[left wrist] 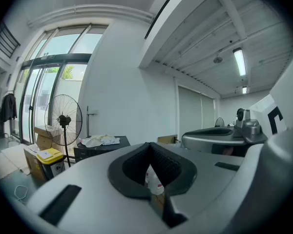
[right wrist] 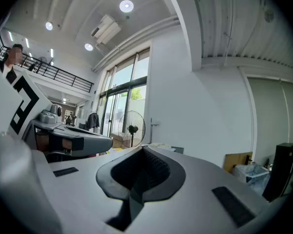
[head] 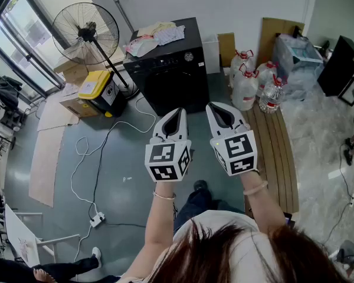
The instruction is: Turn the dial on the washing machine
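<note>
the left claw [head: 177,111] and right claw [head: 215,107] are both closed on nothing, side by side, well apart from the black washing machine [head: 172,81] and its dial [head: 189,56].

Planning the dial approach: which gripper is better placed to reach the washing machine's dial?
Left, probably, but only narrowly. The dial sits almost straight ahead of the left gripper; the right gripper is further off to the side. Both hang short of the washing machine, jaws together and empty.
</note>
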Demonstrator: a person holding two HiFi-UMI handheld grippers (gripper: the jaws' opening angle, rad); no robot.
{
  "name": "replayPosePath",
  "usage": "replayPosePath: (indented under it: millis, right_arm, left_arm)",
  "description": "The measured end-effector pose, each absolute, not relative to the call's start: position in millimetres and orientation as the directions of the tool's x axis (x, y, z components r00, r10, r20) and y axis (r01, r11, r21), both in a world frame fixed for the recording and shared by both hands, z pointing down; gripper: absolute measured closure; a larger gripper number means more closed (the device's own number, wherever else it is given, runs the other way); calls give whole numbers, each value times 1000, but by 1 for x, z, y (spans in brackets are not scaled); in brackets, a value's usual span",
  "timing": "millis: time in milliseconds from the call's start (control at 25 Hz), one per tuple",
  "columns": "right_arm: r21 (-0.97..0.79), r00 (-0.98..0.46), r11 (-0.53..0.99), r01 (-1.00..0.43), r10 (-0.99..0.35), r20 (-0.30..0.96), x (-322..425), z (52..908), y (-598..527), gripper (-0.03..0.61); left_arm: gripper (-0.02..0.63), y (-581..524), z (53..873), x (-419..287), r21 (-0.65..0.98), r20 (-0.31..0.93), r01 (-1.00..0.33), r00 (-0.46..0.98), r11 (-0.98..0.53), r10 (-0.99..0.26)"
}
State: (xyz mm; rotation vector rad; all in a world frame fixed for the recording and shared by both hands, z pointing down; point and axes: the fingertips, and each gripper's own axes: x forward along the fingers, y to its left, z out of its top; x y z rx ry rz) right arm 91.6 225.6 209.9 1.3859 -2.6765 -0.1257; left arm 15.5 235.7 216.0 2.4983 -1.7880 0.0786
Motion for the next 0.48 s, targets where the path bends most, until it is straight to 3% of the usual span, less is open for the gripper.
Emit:
replayPosePath:
  millis: [480]
  right_arm:
    - [77,-566,574,-815,-818,99,78,225,167,552]
  left_arm:
    - [598,168,233,1,36,124,-932,361,-360,-924]
